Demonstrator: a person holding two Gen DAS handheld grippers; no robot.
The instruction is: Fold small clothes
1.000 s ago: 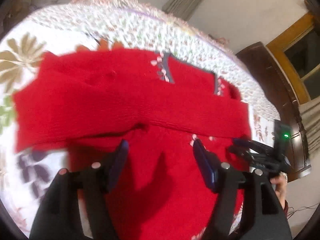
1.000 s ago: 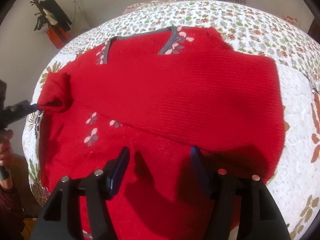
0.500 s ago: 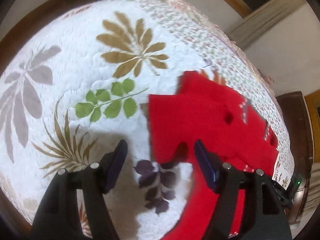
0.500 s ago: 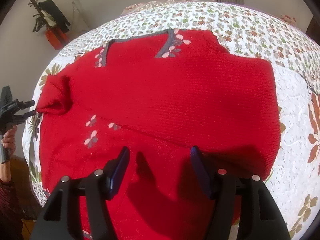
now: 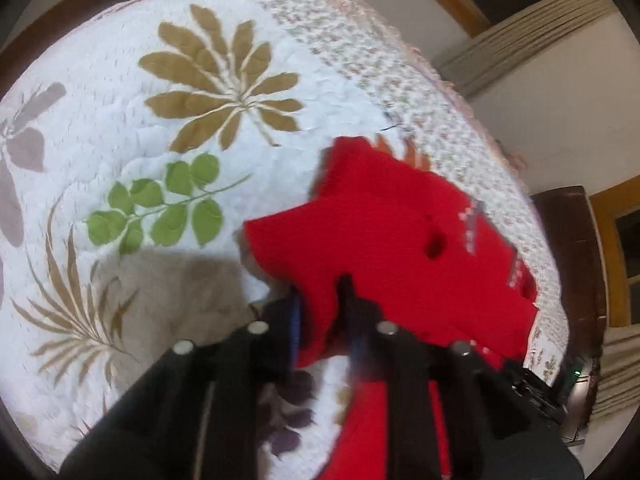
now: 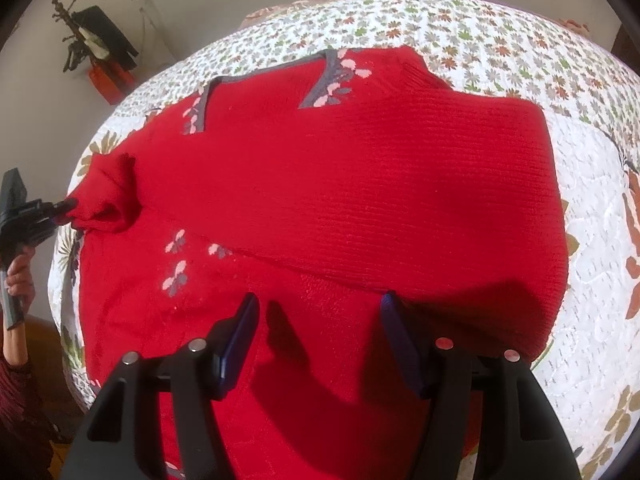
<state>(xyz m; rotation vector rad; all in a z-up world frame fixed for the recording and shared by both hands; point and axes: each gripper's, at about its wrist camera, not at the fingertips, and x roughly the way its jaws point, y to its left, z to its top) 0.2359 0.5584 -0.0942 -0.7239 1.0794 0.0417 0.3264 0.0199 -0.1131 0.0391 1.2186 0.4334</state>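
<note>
A red knitted sweater with grey trim and pink flowers lies spread on the quilted bedspread, one sleeve folded across its body. My left gripper is shut on the sweater at its left corner, red knit pinched between the fingers. From the right wrist view, the left gripper holds that bunched corner at the bed's left edge. My right gripper is open and hovers over the sweater's lower middle with nothing between its fingers.
The bedspread is white with large leaf prints and a small-flower border. A person's hand holds the left gripper's handle. Dark wooden furniture and curtains stand beyond the bed. A stand with dark items is by the wall.
My left gripper swung over to the sweater's left corner and went from open to shut on it. The right gripper stayed open, almost still.
</note>
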